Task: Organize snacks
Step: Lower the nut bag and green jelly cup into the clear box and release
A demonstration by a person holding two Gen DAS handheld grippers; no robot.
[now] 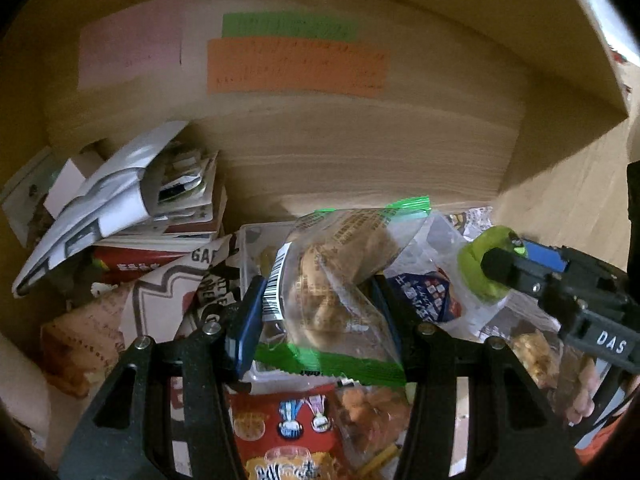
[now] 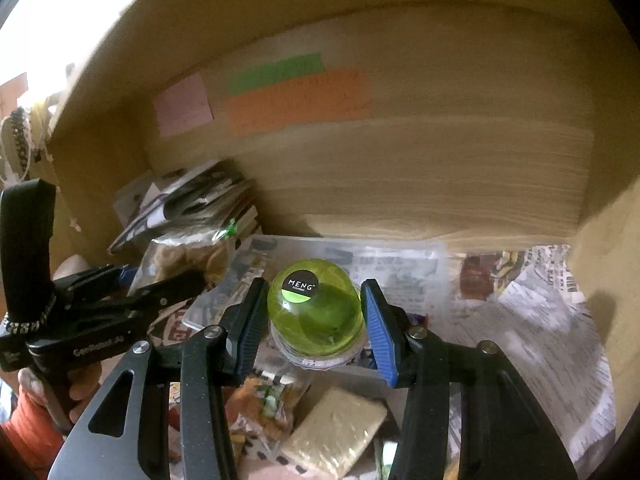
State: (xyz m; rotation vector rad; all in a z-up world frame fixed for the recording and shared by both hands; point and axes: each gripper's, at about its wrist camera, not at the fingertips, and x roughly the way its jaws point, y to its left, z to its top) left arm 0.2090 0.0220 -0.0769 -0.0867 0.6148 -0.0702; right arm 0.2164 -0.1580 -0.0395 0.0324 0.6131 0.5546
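1. On the far left, a stack of papers and booklets [image 1: 132, 196] leans in the back corner of the wooden shelf [image 1: 360, 152]. It looks loose. A bump from a gripper could make it slide onto the snacks.

2. The left gripper [image 1: 320, 312] holds a clear bag of cookies with green edges [image 1: 340, 280]. The fingers are pressed in on the bag from both sides. The bag is up in the air, above the red snack pack [image 1: 288, 432] and the other snacks at the front.

3. The bag's long side runs from near the camera to far away. One green edge is close to the gripper and the other green edge [image 1: 384, 206] points at the back wall. The bag is soft and slippery, so it could slide out. A hard squeeze could crush the cookies.

4. The clear plastic box [image 2: 400, 264] sits behind, in the middle of the shelf. I think the snacks go there.

5. The right gripper [image 2: 316, 316] holds a round green jelly cup [image 2: 316, 312]. Both blue pads [image 2: 378, 328] touch its sides. It hangs just in front of the box.

6. The cup's dome and its black sticker [image 2: 303, 285] tip up and toward the back wall. The flat rim faces the camera. Round and smooth, it could pop out or roll when set down.

7. The two grippers are near each other, so they could bump.
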